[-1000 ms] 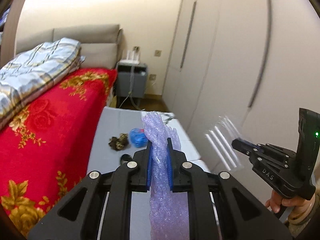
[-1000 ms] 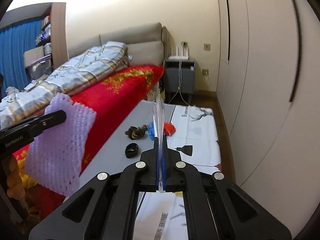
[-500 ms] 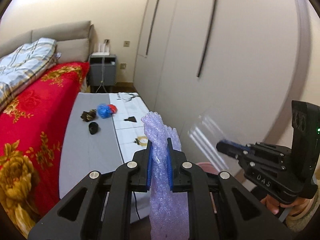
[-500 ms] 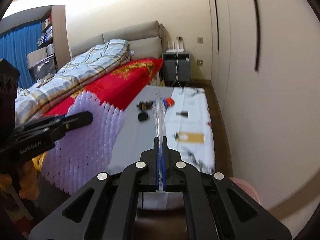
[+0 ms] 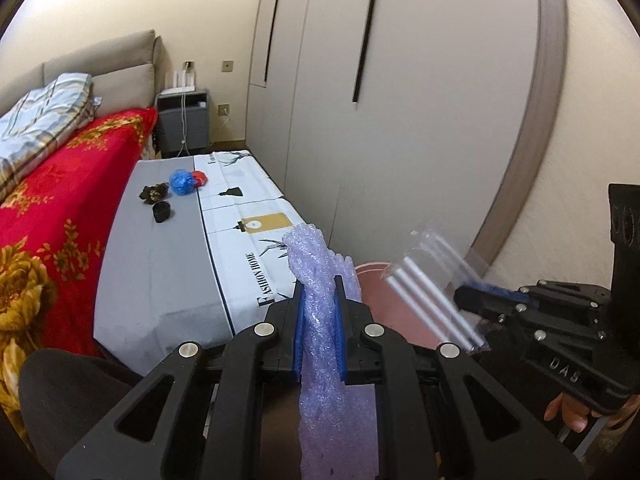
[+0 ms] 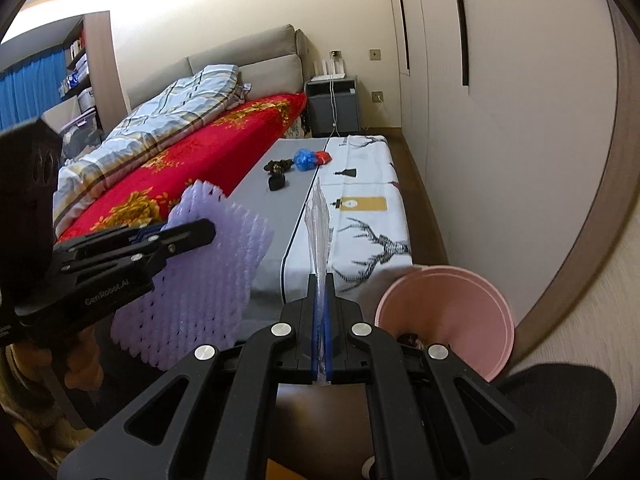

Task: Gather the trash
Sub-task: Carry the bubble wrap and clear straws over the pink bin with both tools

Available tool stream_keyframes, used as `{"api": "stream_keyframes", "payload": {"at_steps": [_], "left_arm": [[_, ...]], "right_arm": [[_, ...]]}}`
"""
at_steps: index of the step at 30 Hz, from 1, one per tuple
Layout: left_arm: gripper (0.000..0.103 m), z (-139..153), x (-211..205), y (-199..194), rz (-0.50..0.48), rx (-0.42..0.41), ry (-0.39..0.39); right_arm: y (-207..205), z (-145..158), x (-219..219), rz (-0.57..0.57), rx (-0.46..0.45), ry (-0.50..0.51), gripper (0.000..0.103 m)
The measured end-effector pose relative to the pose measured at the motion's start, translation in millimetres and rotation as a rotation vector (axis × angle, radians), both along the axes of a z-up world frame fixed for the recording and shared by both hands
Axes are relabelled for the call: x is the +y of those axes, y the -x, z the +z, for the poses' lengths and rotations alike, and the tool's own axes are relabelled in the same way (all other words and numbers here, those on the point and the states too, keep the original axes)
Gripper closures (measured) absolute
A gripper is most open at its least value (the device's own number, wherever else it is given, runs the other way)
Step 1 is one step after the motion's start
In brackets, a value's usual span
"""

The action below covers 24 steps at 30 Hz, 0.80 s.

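My left gripper [image 5: 319, 304] is shut on a purple foam net sleeve [image 5: 320, 272], also seen in the right wrist view [image 6: 192, 280]. My right gripper [image 6: 320, 300] is shut on a clear plastic bag [image 6: 318, 224]; in the left wrist view this bag [image 5: 432, 280] has white stripes and hangs over a pink bin [image 5: 384, 304]. The pink bin [image 6: 448, 316] stands on the floor at the near end of the table, just right of my right gripper. On the far table lie a blue wad [image 5: 181, 182], a red scrap [image 5: 200, 178], a dark crumpled piece [image 5: 152, 193] and a black cap [image 5: 162, 213].
A long low table [image 5: 160, 264] with a grey and white printed cover runs beside a bed with a red floral blanket [image 5: 60, 200]. White wardrobe doors [image 5: 400, 100] line the right side. A grey nightstand [image 5: 182, 122] stands at the far wall.
Both grippers have pulled back from the table and tilted down with their items. The pink bin has come into full view below them, and the right gripper's bag now hangs over it.
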<state>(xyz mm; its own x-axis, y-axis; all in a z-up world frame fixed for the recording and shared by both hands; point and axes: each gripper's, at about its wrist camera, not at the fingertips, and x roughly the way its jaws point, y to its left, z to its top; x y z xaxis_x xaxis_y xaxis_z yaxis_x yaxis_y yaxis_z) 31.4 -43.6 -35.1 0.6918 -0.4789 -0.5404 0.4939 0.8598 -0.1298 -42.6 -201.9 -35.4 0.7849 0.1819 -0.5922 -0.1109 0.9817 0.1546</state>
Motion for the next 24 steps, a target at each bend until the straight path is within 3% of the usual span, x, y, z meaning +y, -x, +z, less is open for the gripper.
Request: {"api": "stream_keyframes", "payload": {"at_steps": [24], "left_arm": [[0.091, -3.6, -8.9, 1.9, -0.005, -0.016, -0.022]], "right_arm": [[1.5, -15.7, -2.0, -0.009, 0.027, -0.025, 0.101]]}}
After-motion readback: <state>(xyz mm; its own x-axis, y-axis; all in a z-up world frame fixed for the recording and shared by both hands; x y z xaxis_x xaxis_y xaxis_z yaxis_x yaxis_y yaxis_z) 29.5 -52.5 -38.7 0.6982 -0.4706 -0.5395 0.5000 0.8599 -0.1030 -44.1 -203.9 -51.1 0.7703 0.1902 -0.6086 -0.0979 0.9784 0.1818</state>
